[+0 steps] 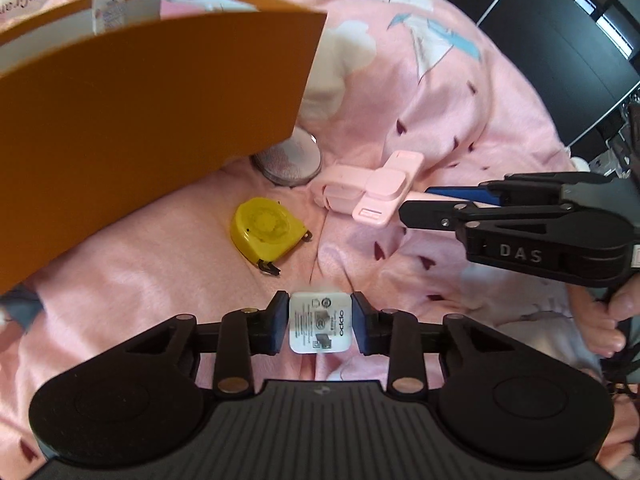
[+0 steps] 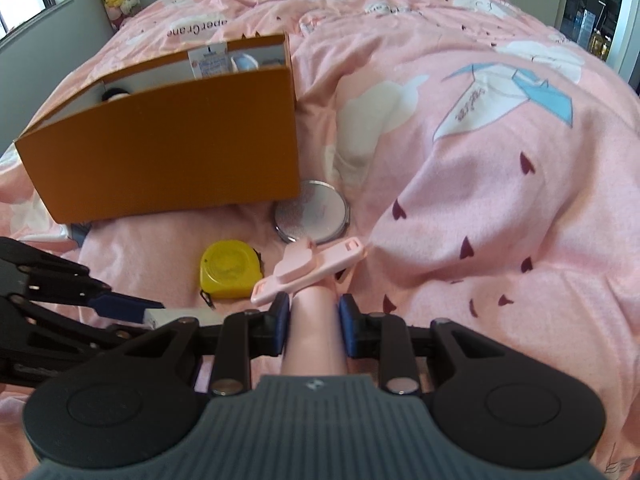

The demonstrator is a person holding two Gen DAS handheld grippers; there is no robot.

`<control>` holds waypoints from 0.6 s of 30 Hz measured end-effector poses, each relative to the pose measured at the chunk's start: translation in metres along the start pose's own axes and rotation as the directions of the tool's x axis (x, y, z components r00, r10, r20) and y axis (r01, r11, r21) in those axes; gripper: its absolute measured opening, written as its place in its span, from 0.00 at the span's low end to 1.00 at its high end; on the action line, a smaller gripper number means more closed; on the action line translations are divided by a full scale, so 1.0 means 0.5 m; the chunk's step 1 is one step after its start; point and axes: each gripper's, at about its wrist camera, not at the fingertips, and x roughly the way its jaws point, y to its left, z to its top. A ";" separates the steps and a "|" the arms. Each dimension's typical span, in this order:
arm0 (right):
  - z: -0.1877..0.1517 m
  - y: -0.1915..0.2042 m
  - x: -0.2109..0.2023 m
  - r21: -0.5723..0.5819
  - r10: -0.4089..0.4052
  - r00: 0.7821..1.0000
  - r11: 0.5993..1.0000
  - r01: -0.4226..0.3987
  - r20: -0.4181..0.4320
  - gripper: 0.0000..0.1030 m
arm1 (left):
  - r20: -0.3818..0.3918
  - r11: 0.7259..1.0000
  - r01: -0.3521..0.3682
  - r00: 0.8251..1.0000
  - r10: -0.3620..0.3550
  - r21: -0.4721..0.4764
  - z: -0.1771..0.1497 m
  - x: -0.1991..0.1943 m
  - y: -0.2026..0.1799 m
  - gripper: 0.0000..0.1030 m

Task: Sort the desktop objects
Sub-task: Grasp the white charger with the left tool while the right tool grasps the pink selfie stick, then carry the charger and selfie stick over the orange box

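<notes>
White charger [image 1: 320, 322] between left gripper [image 1: 320, 324] pads, clamped.

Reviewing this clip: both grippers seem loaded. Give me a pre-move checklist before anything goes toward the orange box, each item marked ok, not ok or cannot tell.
1. Left gripper shut on white charger: ok.
2. Right gripper shut on pink selfie stick handle: ok.
3. Orange box open on top: ok.
4. Free room inside the box: cannot tell; some items already show inside.
5. Yellow tape measure and round mirror lying apart from both grippers: ok.
6. Selfie stick head clear of bedding: cannot tell.
</notes>
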 end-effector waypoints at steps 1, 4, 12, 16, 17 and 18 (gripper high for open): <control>0.001 0.003 -0.006 -0.004 0.000 1.000 1.000 0.000 0.007 0.28 | 0.012 1.000 0.001 1.000 -0.001 -0.001 0.000 -0.012 -0.001 0.36; 0.005 0.010 -0.025 -0.011 0.003 1.000 1.000 -0.002 0.030 0.28 | 0.052 1.000 0.001 0.999 0.000 -0.012 0.001 -0.046 -0.007 0.36; 0.038 0.011 -0.101 0.008 0.096 0.990 0.995 -0.097 0.104 0.28 | 0.174 1.000 -0.005 0.985 0.011 -0.031 0.018 -0.146 -0.016 0.36; 0.066 0.018 -0.148 -0.026 0.121 0.980 0.993 -0.119 0.157 0.28 | 0.231 0.999 -0.019 0.973 0.027 -0.035 0.032 -0.198 -0.018 0.36; 0.075 0.019 -0.160 -0.036 0.129 0.977 0.992 -0.125 0.170 0.28 | 0.245 0.999 -0.022 0.969 0.030 -0.034 0.035 -0.212 -0.017 0.36; 0.084 0.019 -0.170 -0.047 0.137 0.974 0.990 -0.131 0.182 0.28 | 0.260 0.999 -0.025 0.965 0.033 -0.034 0.040 -0.227 -0.016 0.36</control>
